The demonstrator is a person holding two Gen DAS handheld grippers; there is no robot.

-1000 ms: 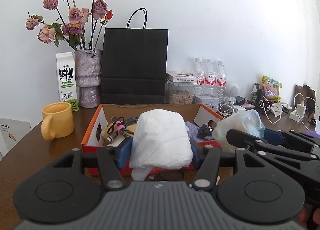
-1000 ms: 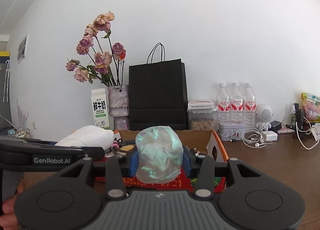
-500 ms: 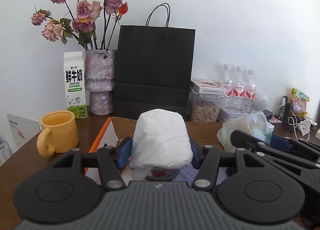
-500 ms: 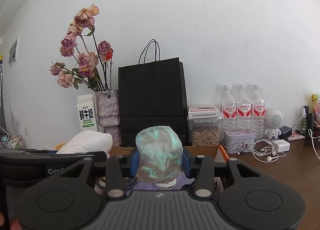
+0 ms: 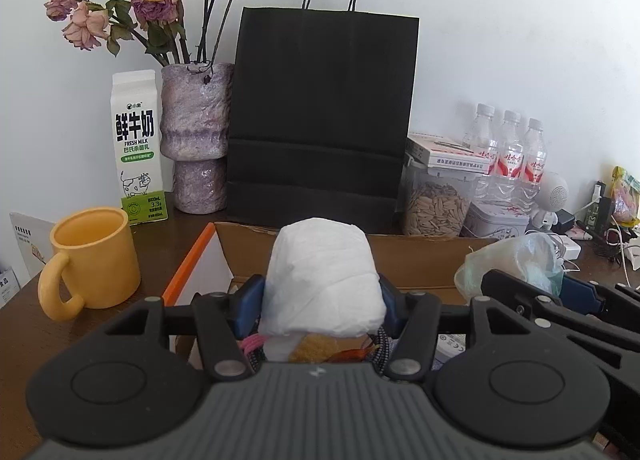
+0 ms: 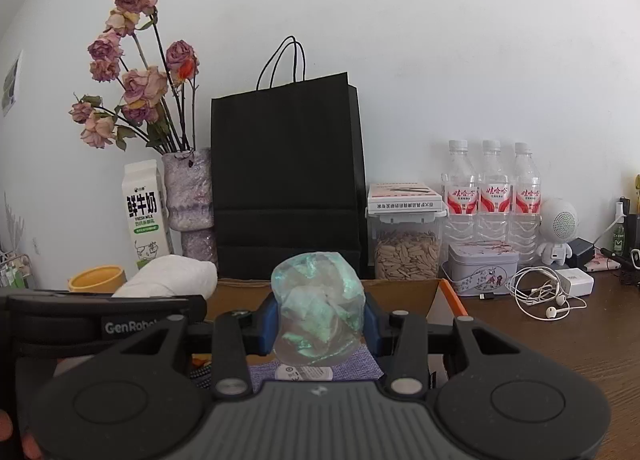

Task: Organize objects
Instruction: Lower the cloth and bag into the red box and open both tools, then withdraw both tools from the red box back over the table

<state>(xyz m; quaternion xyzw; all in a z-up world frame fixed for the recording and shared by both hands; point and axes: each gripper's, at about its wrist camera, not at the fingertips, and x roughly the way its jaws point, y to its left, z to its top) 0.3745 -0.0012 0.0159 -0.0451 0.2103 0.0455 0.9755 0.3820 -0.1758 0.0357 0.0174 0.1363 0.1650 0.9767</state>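
My left gripper [image 5: 320, 300] is shut on a crumpled white plastic bag [image 5: 322, 280] and holds it above the open cardboard box [image 5: 416, 256]. My right gripper [image 6: 318, 320] is shut on a crumpled clear greenish plastic bag [image 6: 318, 316], also above the box [image 6: 400, 292]. In the left wrist view the right gripper and its greenish bag [image 5: 516, 260] show at the right. In the right wrist view the left gripper's white bag [image 6: 168, 276] shows at the left. Cables and small items lie in the box, mostly hidden.
A black paper bag [image 5: 320, 116] stands behind the box. A yellow mug [image 5: 94, 260], a milk carton [image 5: 138, 144] and a vase of dried roses [image 5: 196, 140] are at the left. A seed jar [image 6: 406, 248], three water bottles [image 6: 494, 196], a tin [image 6: 482, 264] and earphones [image 6: 544, 296] are at the right.
Both grippers have moved forward over the box toward the black bag, still holding their bags. The box's contents have slipped below the view.
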